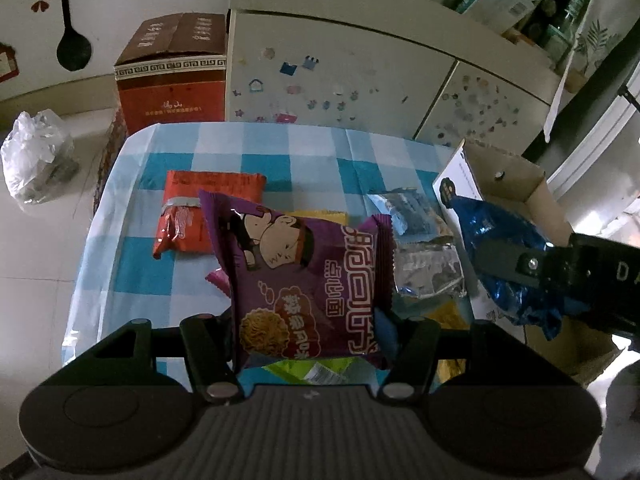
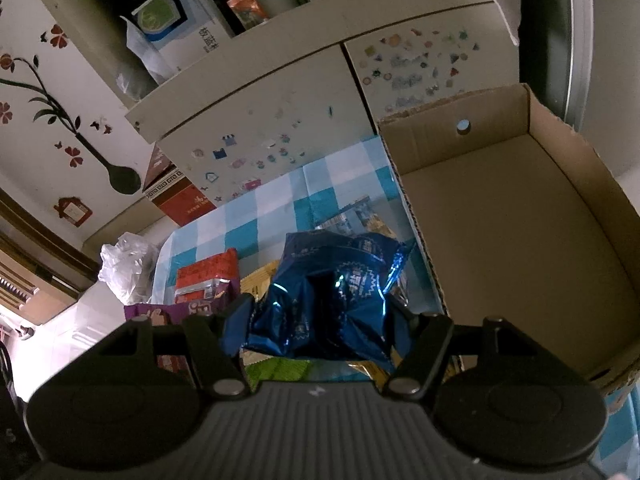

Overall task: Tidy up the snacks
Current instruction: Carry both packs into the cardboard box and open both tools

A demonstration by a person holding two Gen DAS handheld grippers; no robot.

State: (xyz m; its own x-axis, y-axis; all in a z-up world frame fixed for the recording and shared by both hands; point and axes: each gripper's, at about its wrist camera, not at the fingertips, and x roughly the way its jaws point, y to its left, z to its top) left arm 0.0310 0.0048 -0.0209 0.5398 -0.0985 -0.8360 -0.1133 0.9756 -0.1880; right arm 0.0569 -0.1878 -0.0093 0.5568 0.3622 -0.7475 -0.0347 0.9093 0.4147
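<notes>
At the bottom of the left wrist view, my left gripper (image 1: 308,320) was closed on a purple snack packet (image 1: 304,280), which stood almost upright between the two fingers, lifted above the table. At the right edge of the same view, my right gripper (image 1: 516,264) reached in from the side and pinched a blue foil bag (image 1: 500,232). In the right wrist view this gripper (image 2: 320,316) pointed forward over the table edge, and the blue foil bag (image 2: 332,292) was crumpled between its fingers, just beside the left wall of the box.

At the right of the right wrist view, the open cardboard box (image 2: 500,216) showed only its bare brown floor; I saw no snack inside it. In the left wrist view only its near corner (image 1: 516,180) appeared, behind the blue bag.

In the middle of the left wrist view, a blue and white checked tablecloth (image 1: 280,148) covered the table. On it lay a red packet (image 1: 200,208), a clear packet with dark contents (image 1: 412,212), a silver foil packet (image 1: 428,268), and some yellow and green packets partly hidden under the purple one. In the upper part of the frame stood a white cabinet (image 1: 340,72) with small stickers, a red carton (image 1: 172,80) at its left, and a plastic bag (image 1: 36,156) on the floor at the far left.
</notes>
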